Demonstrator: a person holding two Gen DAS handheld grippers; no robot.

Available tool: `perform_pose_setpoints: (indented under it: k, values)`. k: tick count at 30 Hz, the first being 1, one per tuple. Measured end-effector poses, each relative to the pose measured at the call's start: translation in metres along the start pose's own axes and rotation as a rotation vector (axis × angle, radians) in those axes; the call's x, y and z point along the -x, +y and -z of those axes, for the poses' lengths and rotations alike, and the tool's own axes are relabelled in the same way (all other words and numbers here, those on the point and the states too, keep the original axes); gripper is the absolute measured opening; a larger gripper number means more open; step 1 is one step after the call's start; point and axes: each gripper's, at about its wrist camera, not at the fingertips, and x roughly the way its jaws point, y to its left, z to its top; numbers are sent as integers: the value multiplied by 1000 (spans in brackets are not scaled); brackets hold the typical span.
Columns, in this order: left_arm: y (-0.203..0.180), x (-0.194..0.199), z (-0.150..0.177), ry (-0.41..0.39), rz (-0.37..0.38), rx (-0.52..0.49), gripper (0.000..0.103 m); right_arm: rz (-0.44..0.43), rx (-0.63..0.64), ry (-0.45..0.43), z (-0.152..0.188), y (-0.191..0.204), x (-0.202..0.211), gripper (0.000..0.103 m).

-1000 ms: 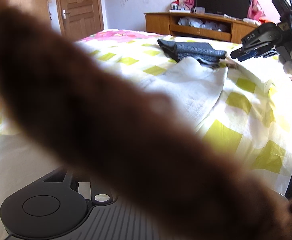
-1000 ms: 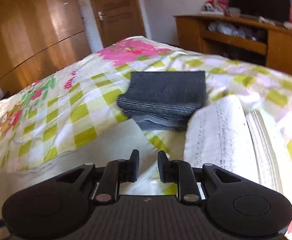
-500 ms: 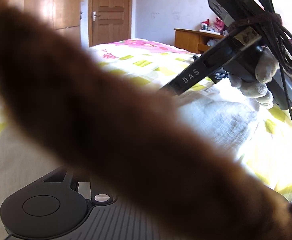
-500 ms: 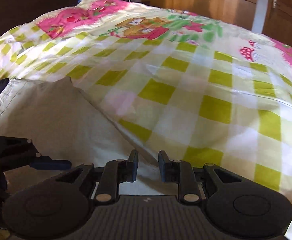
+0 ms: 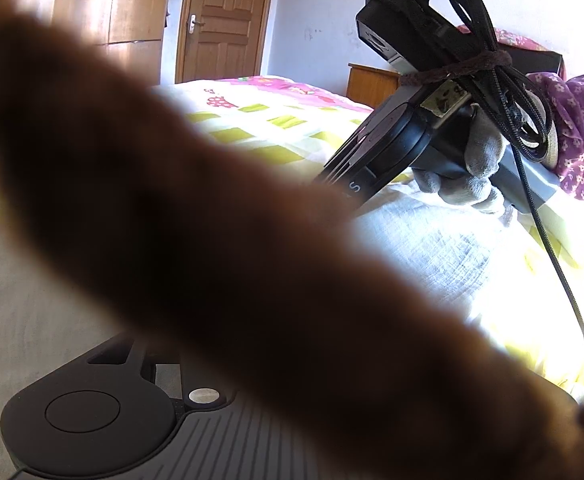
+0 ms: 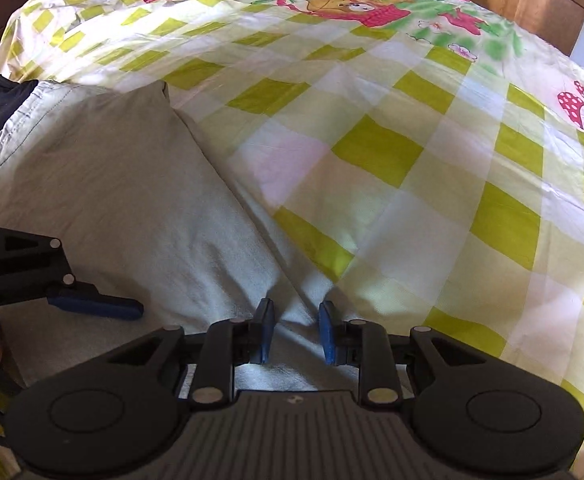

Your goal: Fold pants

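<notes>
Pale pants (image 6: 104, 200) lie flat on the checked bed (image 6: 412, 160), near its left edge; soft, light cloth that looks sure to sag, so a hem or seam edge seems the best hold. Right gripper (image 6: 295, 332) sits low, jaws partly apart astride a fabric ridge, nothing clamped. Left gripper (image 6: 92, 306) hovers just beside it; a blurred brown band (image 5: 252, 240) hides its own view, so I cannot tell its opening.

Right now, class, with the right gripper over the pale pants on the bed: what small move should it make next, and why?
Probably lower the right gripper a little and close on the pants. Its jaws stand apart with the pants' edge between them, so nothing is gripped yet. The left gripper sits beside it over the same cloth, so both could then lift a fold.
</notes>
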Motion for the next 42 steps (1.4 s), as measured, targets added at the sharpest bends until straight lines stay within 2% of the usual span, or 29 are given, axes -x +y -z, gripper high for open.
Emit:
perform_pose_setpoints:
  k: [1,3,9,13,17,19,22,24,27,30,34,35,36,38,42]
  values:
    - [0,0,0,0,0,1,48,14,2,4,0,1,2,23]
    - [0,1,0,-2,1,1,48,25,-18,-9,-1,1,9,18]
    - [-1,5,-1,-23,-10,-5,50,106,-66,-124,-13,-7,32,18]
    - [-4,0,2,7,-21,-33,52,145,-87,-83,-11,-11,10,18]
    - [-5,5,2,-6,-16,-49,55,47,-96,-122,4,-13,31,21]
    - [-4,5,1,-4,-9,-34,55,53,-66,-120,9,-12,37,24]
    - [-6,6,1,-8,-5,-37,55,47,-37,-79,11,-13,31,32]
    - [-7,6,0,-12,1,-38,56,16,-17,-68,10,-11,26,42]
    - [-7,5,1,-8,5,-37,56,-6,35,-62,7,-2,19,43]
    - [-7,5,1,-6,10,-35,56,30,74,-39,2,4,8,43]
    - [-7,7,2,-12,20,-33,56,14,72,-34,-3,3,4,43]
    - [-7,7,2,-12,21,-32,56,16,76,-28,-4,4,3,42]
    - [-6,7,2,-11,21,-32,56,25,79,-22,-5,4,3,29]
    - [-6,8,2,-12,20,-31,56,35,63,-13,-6,3,5,20]
    - [-6,10,1,-28,21,-27,56,64,16,-75,-10,-1,24,18]
